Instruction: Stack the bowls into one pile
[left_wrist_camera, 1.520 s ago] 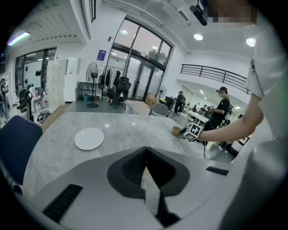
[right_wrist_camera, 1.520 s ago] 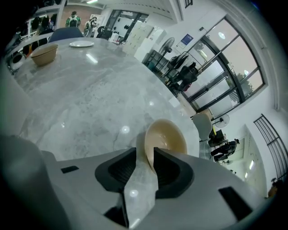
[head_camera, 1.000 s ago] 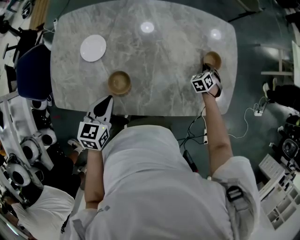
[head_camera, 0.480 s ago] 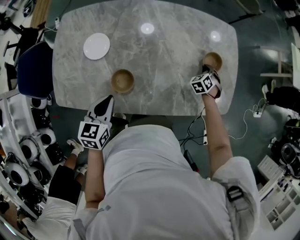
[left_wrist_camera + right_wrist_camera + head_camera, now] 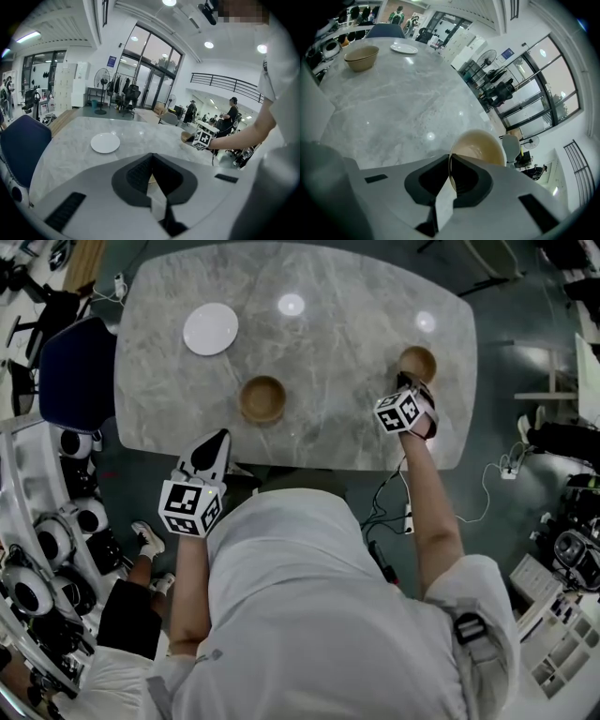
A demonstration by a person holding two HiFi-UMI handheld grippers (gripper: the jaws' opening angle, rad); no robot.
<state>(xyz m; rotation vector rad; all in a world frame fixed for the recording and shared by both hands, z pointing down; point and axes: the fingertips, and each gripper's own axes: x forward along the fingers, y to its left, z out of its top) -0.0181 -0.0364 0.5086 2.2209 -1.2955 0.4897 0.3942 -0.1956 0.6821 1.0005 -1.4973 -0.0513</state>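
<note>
Head view puts the left gripper (image 5: 217,437) nearest us, at the near edge of the bench (image 5: 337,352). Its jaws are together with nothing between them, which the left gripper view confirms. Just beyond it the middle bowl (image 5: 262,399) sits upright on the marble, and we take it for the base of the pile.

Farther out and well to the right, the right gripper (image 5: 405,379) has the right-hand bowl (image 5: 417,362) by its near rim. Its jaws have just been closing, and in the right gripper view the rim (image 5: 480,147) is pinched between them, one jaw inside the bowl and one outside. Whether this bowl is clear of the bench we cannot tell.

What the coming move turns on, as we judge it: the middle bowl (image 5: 361,57) lies to the left of the held one and slightly nearer us, well apart, with only bare marble between them. So the carry is a leftward sweep. The left gripper is the nearer to that bowl, yet the right one has the load.

Farthest off, a white plate (image 5: 210,329) lies beyond the middle bowl and to its left, outside that path.
</note>
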